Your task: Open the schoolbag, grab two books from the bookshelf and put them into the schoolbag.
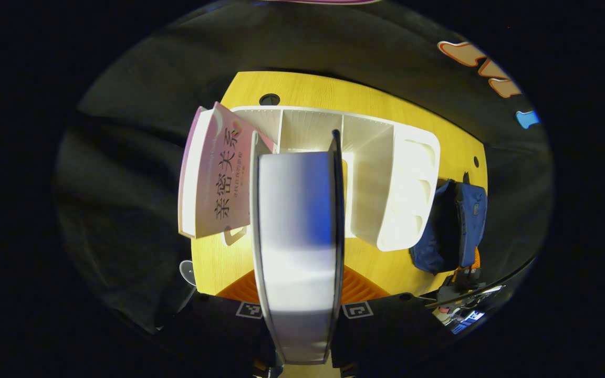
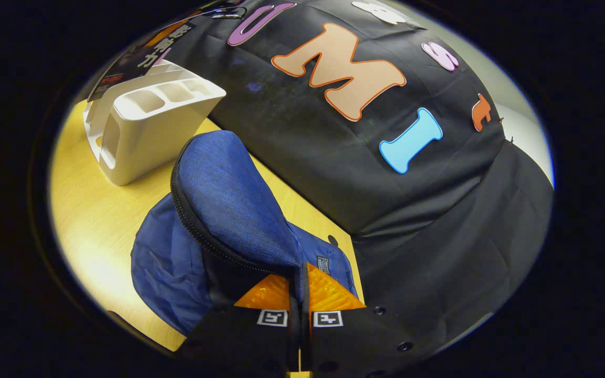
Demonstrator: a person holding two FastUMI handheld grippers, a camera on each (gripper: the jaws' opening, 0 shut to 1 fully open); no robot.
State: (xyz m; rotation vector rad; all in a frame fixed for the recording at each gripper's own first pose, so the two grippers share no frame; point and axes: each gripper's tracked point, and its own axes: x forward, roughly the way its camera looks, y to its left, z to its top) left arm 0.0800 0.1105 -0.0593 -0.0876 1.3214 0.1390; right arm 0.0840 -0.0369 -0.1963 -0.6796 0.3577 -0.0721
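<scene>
My left gripper is shut on a thick book with white page edges and a dark cover, held above the white bookshelf. A pink book leans at the shelf's left end. The blue schoolbag lies to the right of the shelf, and the right gripper is at its near edge. In the right gripper view my right gripper is shut on the zippered edge of the schoolbag's flap, holding it raised. The dark-covered book shows above the bookshelf.
Shelf and bag sit on a yellow wooden table with a round cable hole at its back. Bare tabletop lies in front of the shelf and left of the bag. Black cloth walls close in behind and to the right.
</scene>
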